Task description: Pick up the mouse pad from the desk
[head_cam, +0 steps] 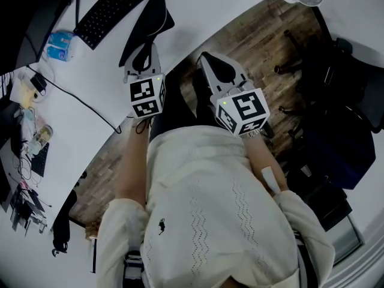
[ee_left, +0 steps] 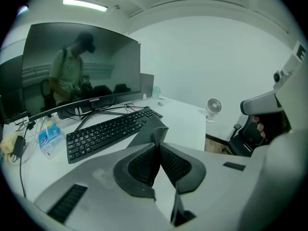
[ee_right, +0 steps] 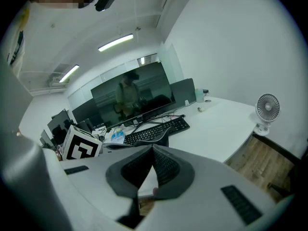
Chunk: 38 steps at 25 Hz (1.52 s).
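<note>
- My left gripper (ee_left: 158,143) is closed almost fully, its pads pinching the near edge of the thin dark rectangular mouse pad (ee_left: 147,131).
- The left gripper view shows that pinched edge curling up between the jaws. The rest of the pad runs away towards the right end of the black keyboard (ee_left: 108,131).
- The head view does not show the pinch itself. It shows the mouse pad (head_cam: 150,29) as a dark sheet at the near edge of the white desk (head_cam: 198,8), right of the keyboard (head_cam: 114,8), with my left gripper (head_cam: 146,51) over its near end.
- I cannot tell whether the far part of the pad is resting on the desk.
- My right gripper (ee_right: 153,149) has its jaws closed together with nothing between them.
- In the head view the right gripper (head_cam: 207,59) hangs over the brown wooden floor (head_cam: 252,35), just beside the desk edge.
- Only the gripper views show the wide curved black monitor (ee_left: 82,66) at the far side.
- The right gripper view catches the raised pad (ee_right: 160,137) just past its jaws.
- A small white desk fan (ee_right: 267,109) stands at the far right of the desk.
- A blue-and-white packet (ee_left: 48,136) lies left of the keyboard; I cannot make out what is in it.
</note>
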Each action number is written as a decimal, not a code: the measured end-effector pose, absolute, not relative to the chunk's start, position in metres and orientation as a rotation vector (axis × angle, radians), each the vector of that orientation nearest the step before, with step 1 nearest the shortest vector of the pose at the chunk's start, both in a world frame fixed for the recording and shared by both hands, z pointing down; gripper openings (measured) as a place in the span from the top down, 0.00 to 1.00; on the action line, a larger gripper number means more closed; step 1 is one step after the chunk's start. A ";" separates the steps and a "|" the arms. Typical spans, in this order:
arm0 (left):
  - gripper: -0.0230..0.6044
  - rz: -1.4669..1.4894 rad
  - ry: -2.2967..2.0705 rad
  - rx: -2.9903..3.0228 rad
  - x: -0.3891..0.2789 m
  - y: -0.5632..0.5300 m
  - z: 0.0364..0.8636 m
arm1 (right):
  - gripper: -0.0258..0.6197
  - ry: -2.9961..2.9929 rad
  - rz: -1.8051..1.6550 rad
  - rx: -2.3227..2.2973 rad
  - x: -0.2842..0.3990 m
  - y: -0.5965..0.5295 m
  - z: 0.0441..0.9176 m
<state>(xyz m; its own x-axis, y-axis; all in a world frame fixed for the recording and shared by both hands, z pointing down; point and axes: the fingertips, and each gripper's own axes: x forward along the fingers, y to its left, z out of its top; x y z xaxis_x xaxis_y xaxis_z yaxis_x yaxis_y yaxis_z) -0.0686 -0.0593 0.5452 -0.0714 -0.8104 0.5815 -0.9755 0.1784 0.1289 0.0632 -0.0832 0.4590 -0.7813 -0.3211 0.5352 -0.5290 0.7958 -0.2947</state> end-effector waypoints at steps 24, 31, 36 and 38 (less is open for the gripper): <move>0.91 0.282 -1.990 1.679 -0.062 -0.050 0.496 | 0.96 -2.568 0.560 0.654 0.066 -0.093 0.441; 0.91 0.276 -1.997 1.693 -0.062 -0.050 0.486 | 0.96 -2.593 0.532 0.677 0.062 -0.100 0.428; 0.91 0.275 -1.998 1.710 -0.063 -0.051 0.477 | 0.96 -2.607 0.508 0.693 0.061 -0.104 0.420; 0.91 0.266 -2.003 1.711 -0.064 -0.051 0.473 | 0.96 -2.614 0.499 0.702 0.061 -0.105 0.416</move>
